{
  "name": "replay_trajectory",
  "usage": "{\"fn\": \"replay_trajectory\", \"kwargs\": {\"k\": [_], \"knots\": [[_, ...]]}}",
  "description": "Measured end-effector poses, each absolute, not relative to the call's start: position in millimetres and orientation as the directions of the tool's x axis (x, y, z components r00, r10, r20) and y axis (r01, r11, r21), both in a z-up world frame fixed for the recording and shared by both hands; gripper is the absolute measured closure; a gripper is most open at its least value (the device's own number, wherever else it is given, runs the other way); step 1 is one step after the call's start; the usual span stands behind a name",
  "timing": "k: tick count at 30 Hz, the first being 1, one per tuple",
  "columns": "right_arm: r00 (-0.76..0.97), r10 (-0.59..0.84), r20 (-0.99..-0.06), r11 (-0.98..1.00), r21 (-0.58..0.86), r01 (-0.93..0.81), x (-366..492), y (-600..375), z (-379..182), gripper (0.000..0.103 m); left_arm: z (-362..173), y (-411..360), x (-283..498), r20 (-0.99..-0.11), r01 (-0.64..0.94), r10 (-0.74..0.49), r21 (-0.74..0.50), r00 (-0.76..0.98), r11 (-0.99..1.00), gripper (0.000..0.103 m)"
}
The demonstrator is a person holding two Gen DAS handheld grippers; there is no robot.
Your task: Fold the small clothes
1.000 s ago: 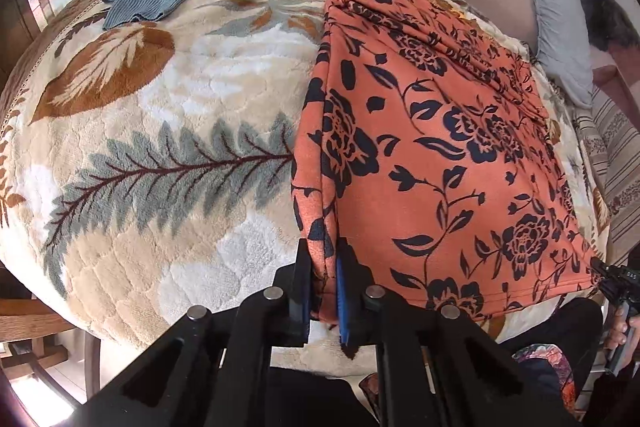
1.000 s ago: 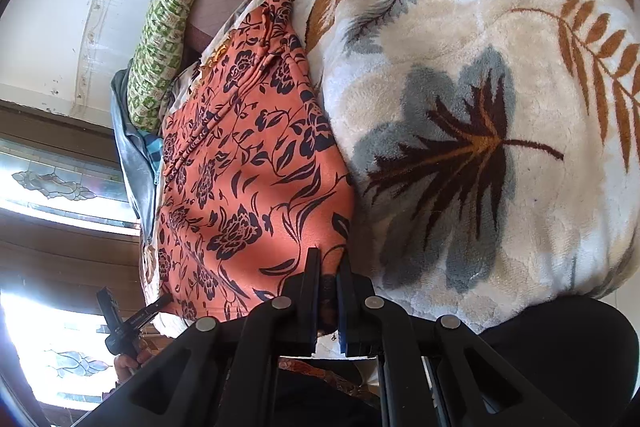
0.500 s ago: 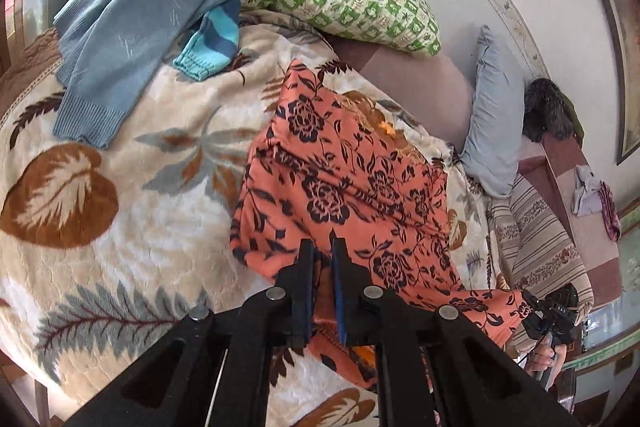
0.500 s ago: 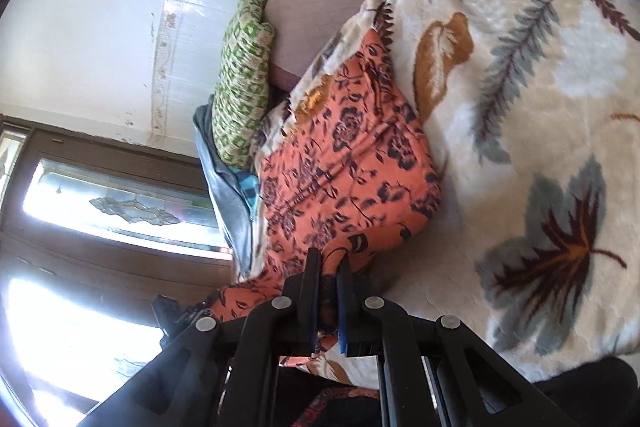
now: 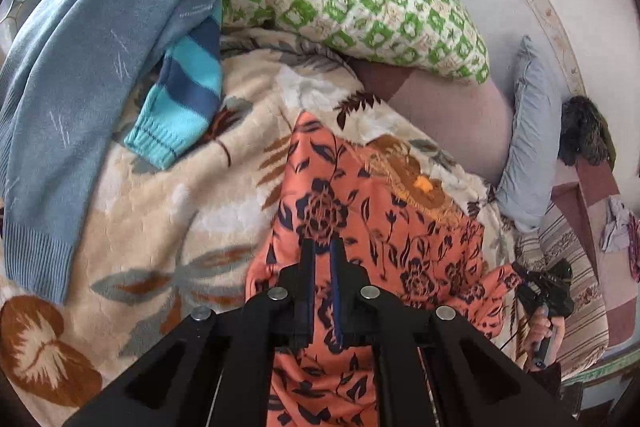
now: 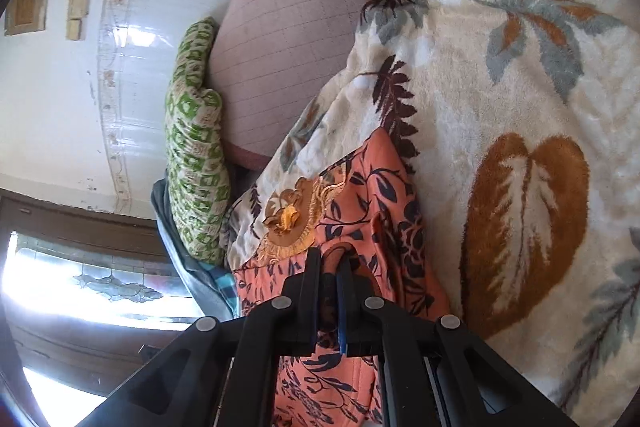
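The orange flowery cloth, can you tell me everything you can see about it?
The orange cloth is thin, soft fabric printed with dark navy flowers and leaves, with a golden embroidered patch near one end. It lies bunched and partly doubled over on the fluffy leaf-patterned blanket. The left gripper and the right gripper are each shut on a part of it, lifting its near edge. What kind of garment it is cannot be told.

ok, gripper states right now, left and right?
Left gripper: shut on the orange floral garment.
Right gripper: shut on the same garment.
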State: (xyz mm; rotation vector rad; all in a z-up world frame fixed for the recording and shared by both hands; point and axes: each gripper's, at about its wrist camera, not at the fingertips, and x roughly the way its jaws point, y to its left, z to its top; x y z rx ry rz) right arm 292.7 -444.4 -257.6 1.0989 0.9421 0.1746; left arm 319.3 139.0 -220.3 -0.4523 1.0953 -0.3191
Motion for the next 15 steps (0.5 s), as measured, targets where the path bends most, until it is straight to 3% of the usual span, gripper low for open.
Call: {"fn": "replay_trajectory", "kwargs": {"k": [3, 7, 12, 15], "knots": [[0.603, 0.539, -0.589, 0.514, 0.797, 0.318, 274.3, -444.2, -278.7, 0.096, -237.5, 126.7, 263.5, -0.816, 0.036, -0.421, -0.444, 0.396, 0.895, 0.094], [0.639, 0.554, -0.535, 0.446, 0.838, 0.315, 231.0, -452.0, -293.7, 0.096, -248.1, 119.5, 186.3, -0.847, -0.024, -0.4, -0.435, 0.351, 0.9, 0.052], [0.675, 0.551, -0.489, 0.406, 0.865, 0.296, 197.7, -449.5, -286.8, 0.096, -244.1, 89.8, 134.4, -0.879, -0.026, -0.32, -0.351, 0.354, 0.936, 0.041], [0.675, 0.558, -0.482, 0.449, 0.86, 0.244, 196.8, -438.8, -265.9, 0.096, -257.1, 78.3, 122.9, -0.902, -0.084, -0.271, -0.315, 0.338, 0.945, 0.04]]}}
